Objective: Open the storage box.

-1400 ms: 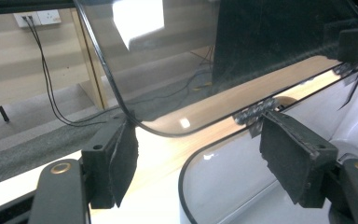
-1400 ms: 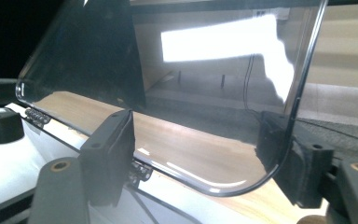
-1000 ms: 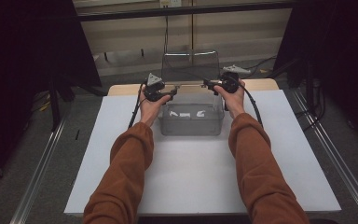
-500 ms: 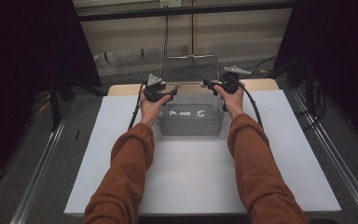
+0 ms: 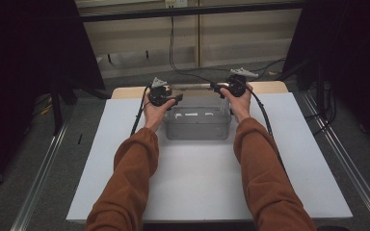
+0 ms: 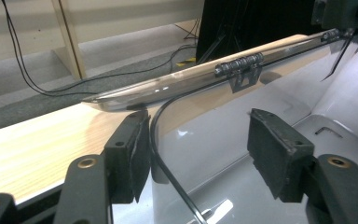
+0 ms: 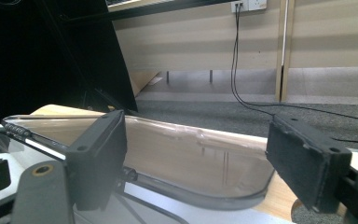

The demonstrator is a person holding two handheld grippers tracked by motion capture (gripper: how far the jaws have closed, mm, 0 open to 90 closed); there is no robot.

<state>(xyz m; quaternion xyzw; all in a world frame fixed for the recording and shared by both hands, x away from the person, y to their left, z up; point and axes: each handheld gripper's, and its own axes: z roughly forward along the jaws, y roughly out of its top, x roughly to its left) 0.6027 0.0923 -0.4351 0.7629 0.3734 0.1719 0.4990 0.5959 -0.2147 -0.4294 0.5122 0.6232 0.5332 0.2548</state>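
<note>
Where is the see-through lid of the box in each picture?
High view: the clear lid stands open at the far edge of the box, between the two grippers.
Left gripper view: it runs from the middle to the upper right, its edge between the jaws.
Right gripper view: it lies across the lower middle, between the jaws.
Shared landmark: the lid's dark hinge.

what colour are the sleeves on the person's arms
Rust-orange long sleeves, seen best in the high view.

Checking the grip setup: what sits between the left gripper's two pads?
In the left gripper view, the clear lid's curved edge runs between the left gripper's pads, close by the left one.
</note>
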